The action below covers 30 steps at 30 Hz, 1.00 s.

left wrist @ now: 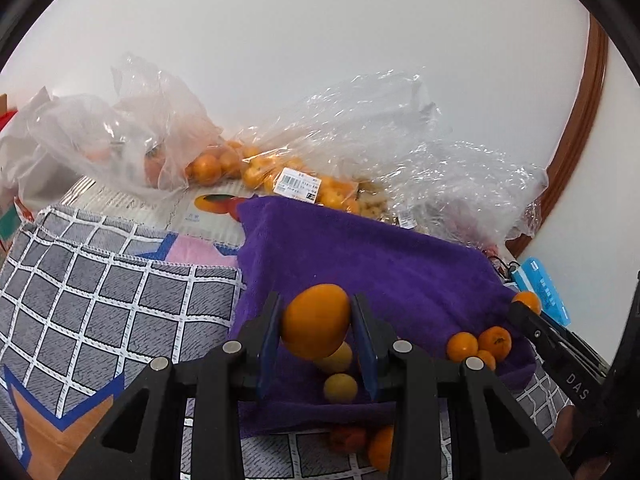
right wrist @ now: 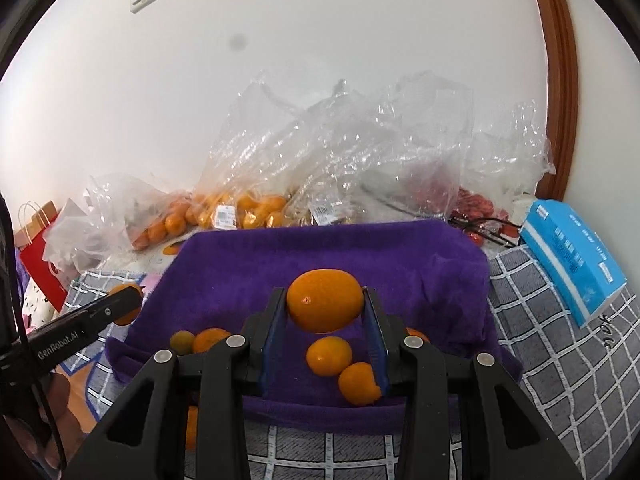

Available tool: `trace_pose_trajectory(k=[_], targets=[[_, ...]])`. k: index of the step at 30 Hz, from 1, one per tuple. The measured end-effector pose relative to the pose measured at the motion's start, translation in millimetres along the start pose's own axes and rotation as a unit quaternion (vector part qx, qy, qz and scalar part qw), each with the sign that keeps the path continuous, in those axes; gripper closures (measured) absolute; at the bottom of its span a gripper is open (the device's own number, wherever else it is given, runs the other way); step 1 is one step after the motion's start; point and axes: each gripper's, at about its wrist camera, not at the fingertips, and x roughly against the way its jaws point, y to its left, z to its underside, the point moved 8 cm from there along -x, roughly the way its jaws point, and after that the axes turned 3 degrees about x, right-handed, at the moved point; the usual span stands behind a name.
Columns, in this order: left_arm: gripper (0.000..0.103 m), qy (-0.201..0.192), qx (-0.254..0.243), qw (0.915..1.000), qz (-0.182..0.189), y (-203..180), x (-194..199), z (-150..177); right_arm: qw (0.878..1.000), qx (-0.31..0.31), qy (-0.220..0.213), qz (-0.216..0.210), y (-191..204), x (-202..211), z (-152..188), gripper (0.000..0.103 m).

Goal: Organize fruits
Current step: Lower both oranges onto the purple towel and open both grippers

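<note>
The left gripper (left wrist: 316, 322) clamps a mandarin (left wrist: 316, 320) above the purple towel's (left wrist: 380, 256) near edge; the right gripper (right wrist: 325, 306) pinches another mandarin (right wrist: 325, 305) over its middle.

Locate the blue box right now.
Right wrist view: the blue box lies at the right edge on the checked cloth, beside the purple towel.

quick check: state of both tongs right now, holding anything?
Left tongs: shut on an orange fruit, held above the purple towel.
Right tongs: shut on another orange fruit, also above the towel.
</note>
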Motion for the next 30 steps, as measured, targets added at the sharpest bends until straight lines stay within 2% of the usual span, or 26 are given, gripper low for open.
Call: trace_pose_trajectory(k=[6,13,30], targets=[[0.07,0.002,0.009,1.0,0.004,7,-7,3,1.0,-0.012,0.021,0.002,-7,-18,8,0.065],[0.07,-0.002,0.004,1.0,-0.003,9,-10,5,1.0,-0.001,0.007,0.03,-17,-18,8,0.065],[0.07,0.006,0.0,0.9998,-0.018,12,-22,10,0.999,-0.02,0.011,0.025,-20,-30,17,0.065]])
